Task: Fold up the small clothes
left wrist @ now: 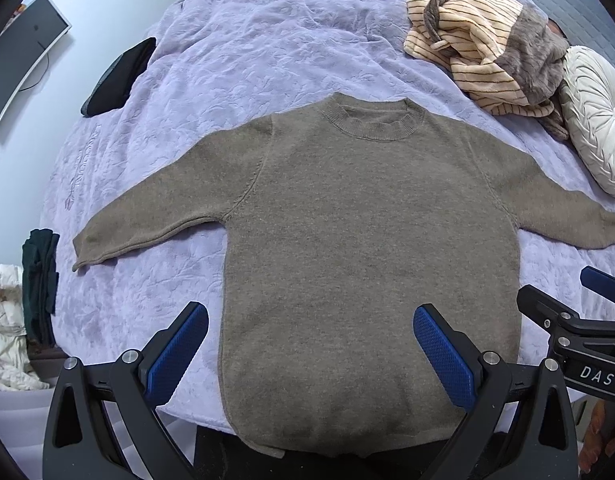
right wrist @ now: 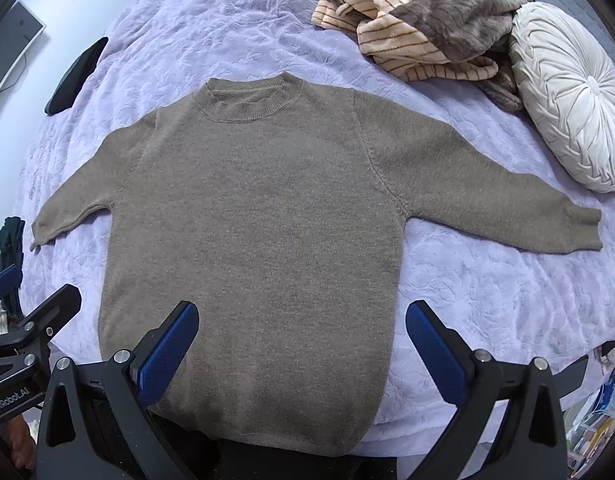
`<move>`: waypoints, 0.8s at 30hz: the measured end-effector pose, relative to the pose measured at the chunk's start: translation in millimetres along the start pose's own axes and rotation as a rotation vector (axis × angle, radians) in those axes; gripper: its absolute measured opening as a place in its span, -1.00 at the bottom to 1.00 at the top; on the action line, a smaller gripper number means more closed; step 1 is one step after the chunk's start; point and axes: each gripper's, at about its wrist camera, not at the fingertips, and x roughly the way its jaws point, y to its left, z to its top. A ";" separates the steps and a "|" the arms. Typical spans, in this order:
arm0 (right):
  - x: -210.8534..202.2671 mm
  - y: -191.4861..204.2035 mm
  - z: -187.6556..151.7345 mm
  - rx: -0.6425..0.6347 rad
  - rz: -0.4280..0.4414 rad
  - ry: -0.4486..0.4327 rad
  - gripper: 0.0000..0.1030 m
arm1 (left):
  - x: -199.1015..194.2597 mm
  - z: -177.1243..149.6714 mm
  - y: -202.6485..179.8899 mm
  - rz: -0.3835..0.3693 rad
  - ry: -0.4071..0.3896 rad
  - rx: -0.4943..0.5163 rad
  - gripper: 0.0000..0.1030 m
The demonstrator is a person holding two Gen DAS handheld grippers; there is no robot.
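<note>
A small grey-brown knit sweater point(left wrist: 363, 240) lies flat, front up, on a lavender bedspread point(left wrist: 267, 48), sleeves spread out to both sides, collar away from me and hem at the near bed edge. It also shows in the right wrist view point(right wrist: 259, 232). My left gripper point(left wrist: 310, 316) is open and empty, hovering above the sweater's lower left part. My right gripper point(right wrist: 302, 314) is open and empty above the lower right part. The right gripper's body shows at the left wrist view's right edge point(left wrist: 579, 320).
A striped cream and brown fleece garment point(right wrist: 419, 20) lies heaped at the far right, next to a round white pleated cushion point(right wrist: 567, 92). A black item point(left wrist: 119, 76) lies at the far left bed edge. Dark green clothes point(left wrist: 39, 276) hang at the left.
</note>
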 end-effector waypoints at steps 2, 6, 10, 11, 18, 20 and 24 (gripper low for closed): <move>-2.9 1.2 -0.1 -0.008 -0.003 -0.008 1.00 | -1.1 -0.2 1.1 0.003 -0.003 -0.010 1.00; -4.2 2.1 -1.2 -0.013 -0.002 -0.013 1.00 | -1.9 -1.4 3.6 0.004 -0.001 -0.024 1.00; -6.4 4.0 -2.1 -0.020 -0.002 -0.018 1.00 | -3.5 -2.1 4.7 0.004 -0.004 -0.032 1.00; -7.1 4.7 -2.4 -0.023 -0.002 -0.020 1.00 | -3.9 -2.1 4.4 0.006 -0.005 -0.032 1.00; -9.0 6.7 -2.7 -0.029 -0.004 -0.024 1.00 | -5.8 -3.0 1.9 0.006 -0.010 -0.024 1.00; -9.4 6.4 -2.8 -0.030 -0.001 -0.024 1.00 | -5.8 -3.2 1.4 0.007 -0.008 -0.026 1.00; -8.9 6.3 -2.7 -0.030 -0.002 -0.023 1.00 | -5.5 -4.3 0.7 0.008 -0.004 -0.028 1.00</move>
